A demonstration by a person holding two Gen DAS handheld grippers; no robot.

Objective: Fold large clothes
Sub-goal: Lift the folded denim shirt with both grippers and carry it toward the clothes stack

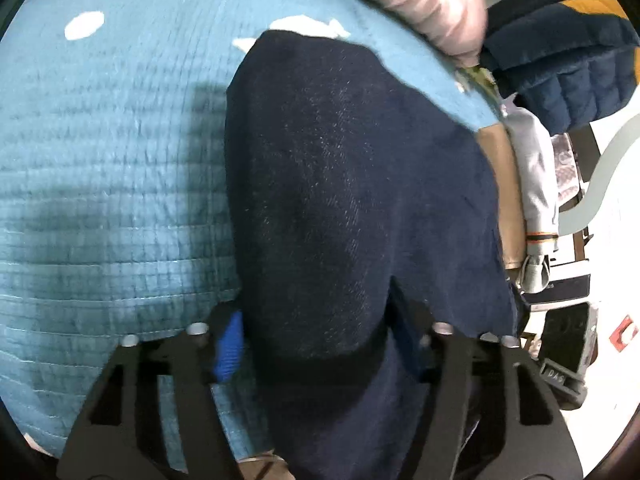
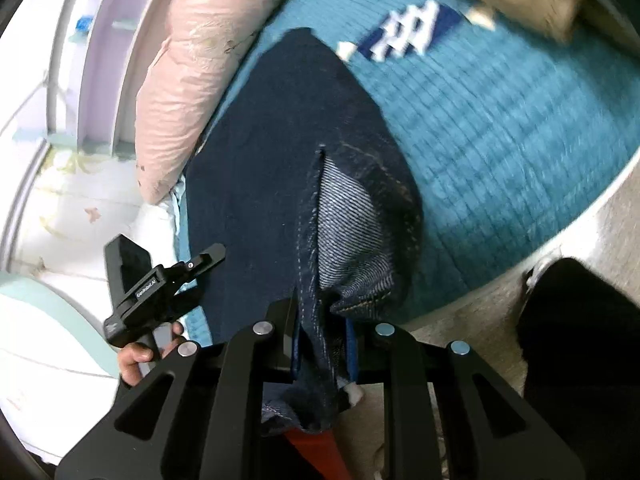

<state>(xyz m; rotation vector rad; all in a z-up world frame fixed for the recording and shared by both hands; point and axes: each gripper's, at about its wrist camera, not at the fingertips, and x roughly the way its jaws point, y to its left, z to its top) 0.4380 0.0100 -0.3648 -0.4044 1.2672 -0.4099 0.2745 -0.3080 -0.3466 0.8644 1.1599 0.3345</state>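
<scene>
1. The dark denim garment [image 2: 260, 184] lies stretched across the teal quilted bedspread [image 2: 500, 152], one long edge running just beside the pink pillow [image 2: 200, 64].
2. Right gripper [image 2: 320, 340]: jaws closed on the near denim hem, whose pale inner face shows at an open slit.
3. Left gripper [image 1: 320, 344]: fabric fills the gap between its jaws; apparently clamped on the garment's near edge.
4. Step in hand, as judged: both near corners are held, ready for a lengthwise fold.
5. Next move calls for lifting both grips together and carrying the near edge toward the far end, keeping the cloth taut and level.
</scene>
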